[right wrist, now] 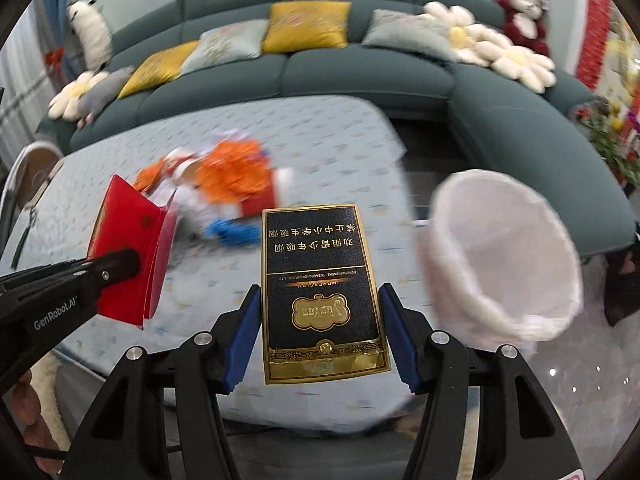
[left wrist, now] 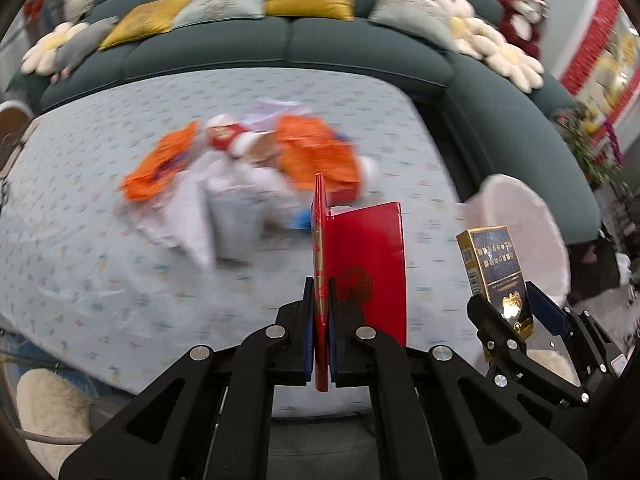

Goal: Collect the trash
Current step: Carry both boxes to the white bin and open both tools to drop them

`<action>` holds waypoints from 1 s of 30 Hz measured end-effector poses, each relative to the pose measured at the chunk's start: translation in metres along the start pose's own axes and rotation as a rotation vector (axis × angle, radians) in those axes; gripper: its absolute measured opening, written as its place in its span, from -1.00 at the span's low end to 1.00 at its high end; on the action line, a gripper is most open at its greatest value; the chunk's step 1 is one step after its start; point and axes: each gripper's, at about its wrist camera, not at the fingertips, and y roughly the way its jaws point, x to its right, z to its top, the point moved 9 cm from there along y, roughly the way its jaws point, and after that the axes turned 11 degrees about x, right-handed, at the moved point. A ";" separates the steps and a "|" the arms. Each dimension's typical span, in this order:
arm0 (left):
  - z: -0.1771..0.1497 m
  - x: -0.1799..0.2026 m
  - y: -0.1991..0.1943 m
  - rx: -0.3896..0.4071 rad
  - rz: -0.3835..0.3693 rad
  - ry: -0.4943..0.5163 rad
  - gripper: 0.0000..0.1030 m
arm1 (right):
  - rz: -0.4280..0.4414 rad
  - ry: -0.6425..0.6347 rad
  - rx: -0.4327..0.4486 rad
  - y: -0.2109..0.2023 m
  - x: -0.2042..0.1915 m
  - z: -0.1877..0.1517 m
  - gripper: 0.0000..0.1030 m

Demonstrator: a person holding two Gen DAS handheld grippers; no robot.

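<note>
a pale patterned surface (right wrist: 320,152) fronts a curved teal sofa (right wrist: 360,68) lined with cushions, a blurred trash heap (left wrist: 248,156) lying at its centre and a white-lined bin (right wrist: 504,256) off its 3 o'clock edge. the left gripper (left wrist: 320,320), angled down, is clamped on a folded red envelope (left wrist: 368,264) held upright. at its 3 o'clock, the right gripper (right wrist: 320,320), also angled down, grips a black-and-gold cigarette pack (right wrist: 320,280) by its sides.

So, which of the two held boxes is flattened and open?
The red box in the left gripper; it is folded flat, while the black-and-gold box in the right gripper keeps its closed shape.
</note>
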 end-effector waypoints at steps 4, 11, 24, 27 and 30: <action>0.009 0.052 0.002 0.008 -0.067 0.061 -0.90 | -0.056 0.061 0.031 -0.013 0.050 0.005 0.10; 0.025 0.146 0.010 0.018 -0.176 0.175 -0.90 | -0.156 0.164 0.076 -0.023 0.142 0.012 0.10; 0.023 0.259 0.065 -0.047 -0.266 0.301 -0.90 | -0.239 0.260 0.083 0.000 0.231 0.014 0.08; 0.024 0.268 0.078 -0.062 -0.269 0.298 -0.87 | -0.237 0.275 0.085 0.009 0.242 0.018 0.08; 0.027 0.272 0.088 -0.067 -0.276 0.277 -0.85 | -0.236 0.283 0.080 0.019 0.248 0.020 0.08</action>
